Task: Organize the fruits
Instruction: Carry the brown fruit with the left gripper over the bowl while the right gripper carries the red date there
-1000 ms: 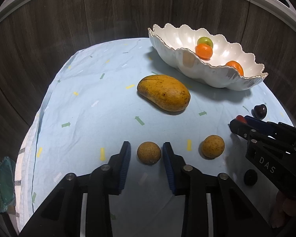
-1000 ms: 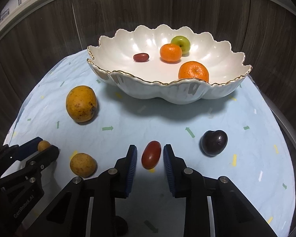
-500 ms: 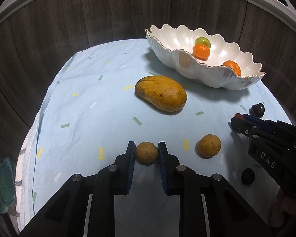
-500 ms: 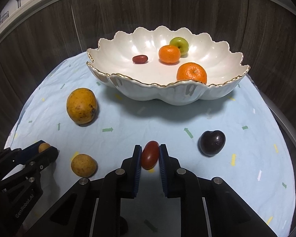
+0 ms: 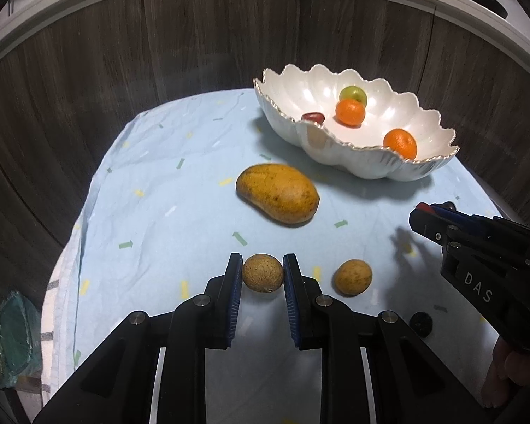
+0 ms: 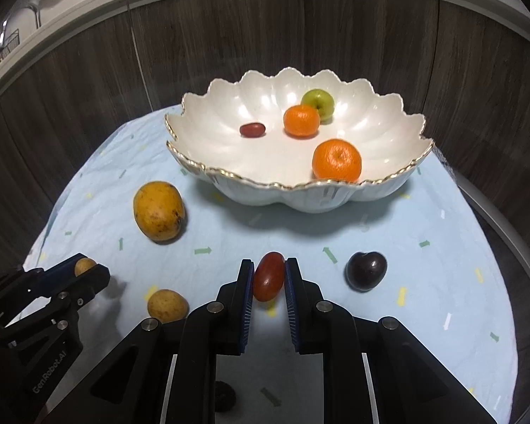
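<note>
My left gripper (image 5: 262, 275) is shut on a small round brown fruit (image 5: 262, 272) and holds it just above the blue cloth; it also shows in the right wrist view (image 6: 84, 265). My right gripper (image 6: 268, 277) is shut on a red oblong grape tomato (image 6: 268, 275), lifted off the cloth. The white scalloped bowl (image 6: 229, 183) holds two oranges (image 6: 336, 159), a green fruit (image 6: 318, 102) and a small red fruit (image 6: 252, 129). On the cloth lie a mango (image 5: 277, 192), a second small yellow-brown fruit (image 5: 353, 277) and a dark plum (image 6: 366, 270).
The round table with the blue cloth (image 5: 159, 212) is ringed by a dark wood wall close behind. A small dark object (image 5: 420, 323) lies near the front edge. A teal item (image 5: 7, 339) sits off the table at the left.
Both grippers closed on their fruits and then rose with them; the bowl's inside shows more fully from the higher viewpoint.
</note>
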